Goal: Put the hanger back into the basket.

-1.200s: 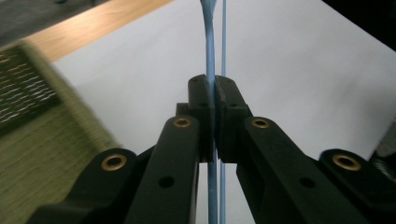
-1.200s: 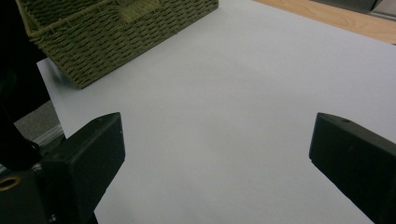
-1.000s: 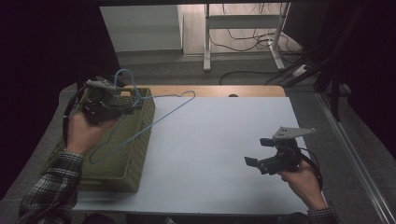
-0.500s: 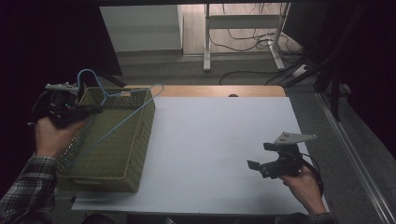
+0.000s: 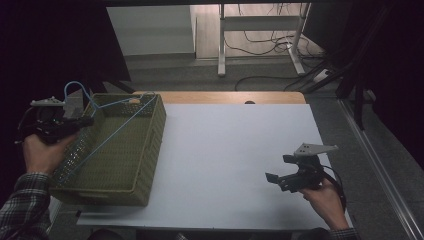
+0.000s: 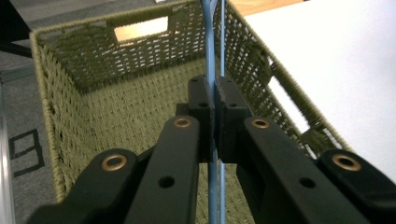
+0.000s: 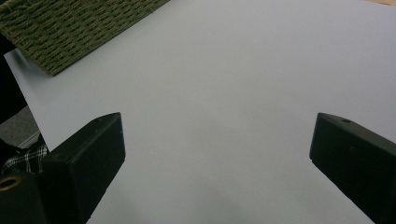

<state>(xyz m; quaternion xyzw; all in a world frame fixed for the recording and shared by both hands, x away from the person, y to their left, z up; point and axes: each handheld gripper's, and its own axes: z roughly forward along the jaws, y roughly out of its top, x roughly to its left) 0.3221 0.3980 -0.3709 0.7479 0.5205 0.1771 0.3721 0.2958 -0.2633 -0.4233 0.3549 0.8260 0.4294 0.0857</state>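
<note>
No readable text, label or number — none anywhere.

Basket [image 5: 120, 165]: olive-green woven weave, with open lattice bands in its walls.
Hanger [image 5: 112, 134]: light blue wire.
Left tongs [image 6: 214, 100]: black, with brass-coloured rivets along the arms.
Right tongs [image 7: 217, 154]: black; a grey plate on top in the high view.
Counter [image 5: 225, 150]: white top, with a light wood strip at the far edge.
Sleeve [image 5: 22, 200]: dark plaid with pale lines.
Floor [image 5: 200, 75]: grey.
</note>
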